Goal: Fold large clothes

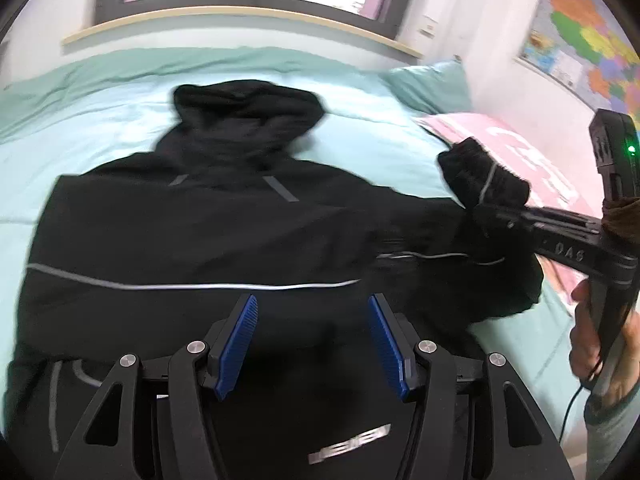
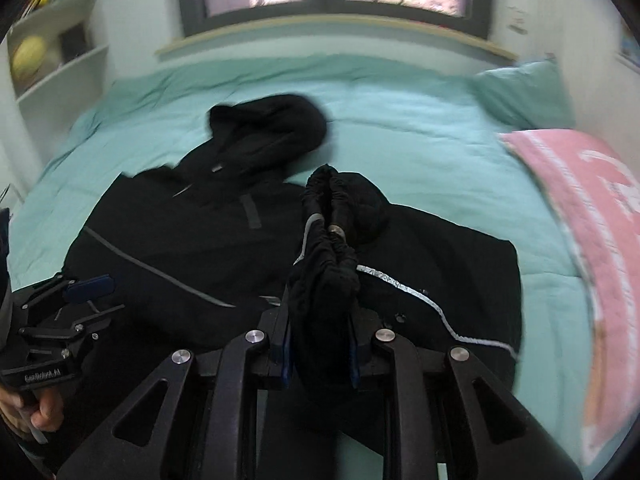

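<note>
A black hooded jacket (image 1: 180, 232) (image 2: 180, 240) with thin grey piping lies spread on the teal bed (image 1: 100, 120) (image 2: 420, 140), its hood (image 1: 244, 108) (image 2: 272, 124) toward the window. My left gripper (image 1: 312, 300) (image 2: 92, 300) hovers open over the jacket's lower body, with nothing between its blue pads (image 1: 240, 340). My right gripper (image 2: 320, 320) (image 1: 486, 216) is shut on the bunched cuff of the jacket's sleeve (image 2: 332, 208) (image 1: 480, 176), lifted above the bed at the jacket's right side. The sleeve trails back to the shoulder.
A teal pillow (image 1: 432, 84) (image 2: 524, 92) and a pink blanket (image 1: 520, 152) (image 2: 592, 216) lie on the bed's right side. A white shelf (image 2: 52, 52) stands at the left, a coloured map (image 1: 580, 40) hangs on the right wall. A person's hand (image 1: 588, 340) holds the right gripper's handle.
</note>
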A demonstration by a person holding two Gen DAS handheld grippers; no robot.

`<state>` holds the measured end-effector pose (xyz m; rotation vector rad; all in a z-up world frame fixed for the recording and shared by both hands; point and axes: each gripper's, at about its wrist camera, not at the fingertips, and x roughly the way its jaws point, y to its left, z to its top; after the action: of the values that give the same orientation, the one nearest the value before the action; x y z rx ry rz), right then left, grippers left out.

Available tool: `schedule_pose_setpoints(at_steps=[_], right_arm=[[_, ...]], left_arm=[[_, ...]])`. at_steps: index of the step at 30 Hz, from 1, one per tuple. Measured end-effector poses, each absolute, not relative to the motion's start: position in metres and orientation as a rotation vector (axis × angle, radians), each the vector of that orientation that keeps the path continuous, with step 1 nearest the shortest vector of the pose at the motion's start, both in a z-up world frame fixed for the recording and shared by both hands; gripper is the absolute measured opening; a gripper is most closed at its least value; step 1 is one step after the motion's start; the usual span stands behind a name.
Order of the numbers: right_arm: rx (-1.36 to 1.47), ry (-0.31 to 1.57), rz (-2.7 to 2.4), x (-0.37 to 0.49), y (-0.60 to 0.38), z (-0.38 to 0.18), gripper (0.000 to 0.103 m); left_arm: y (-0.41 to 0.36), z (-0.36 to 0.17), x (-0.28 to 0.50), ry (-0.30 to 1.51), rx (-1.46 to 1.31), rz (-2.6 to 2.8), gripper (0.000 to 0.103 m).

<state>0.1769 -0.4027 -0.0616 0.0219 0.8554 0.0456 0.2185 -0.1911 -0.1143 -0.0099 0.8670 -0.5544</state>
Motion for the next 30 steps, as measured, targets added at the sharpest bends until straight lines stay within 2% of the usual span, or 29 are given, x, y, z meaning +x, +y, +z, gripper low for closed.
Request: schedule_pose_setpoints(at_steps=[7, 10, 14, 23, 30], right_arm=[[0.063, 0.937, 0.133, 0.218, -0.344, -0.109, 0.024], [0.097, 1.002, 0.154, 0.234, -0.332, -0.140, 0.031], [0.185, 1.076, 0.197, 0.248, -0.331, -0.176, 0.052], [0.231, 0.907, 0.202, 0.198, -0.377, -0.109, 0.053], [0.229, 0.886, 0.089, 0.173, -0.431, -0.101, 0.053]], left_arm=[[-0.147, -0.130, 0.226, 0.888, -0.069, -0.528, 0.059], [-0.137, -0.139, 0.231, 0.910, -0.082, -0.529, 0.059], [-0.135, -0.150, 0.238, 0.955, -0.105, -0.565, 0.059], [-0.185, -0.154, 0.265, 1.036, -0.199, -0.730, 0.059], [-0.253, -0.176, 0.290, 1.119, -0.251, -0.743, 0.059]])
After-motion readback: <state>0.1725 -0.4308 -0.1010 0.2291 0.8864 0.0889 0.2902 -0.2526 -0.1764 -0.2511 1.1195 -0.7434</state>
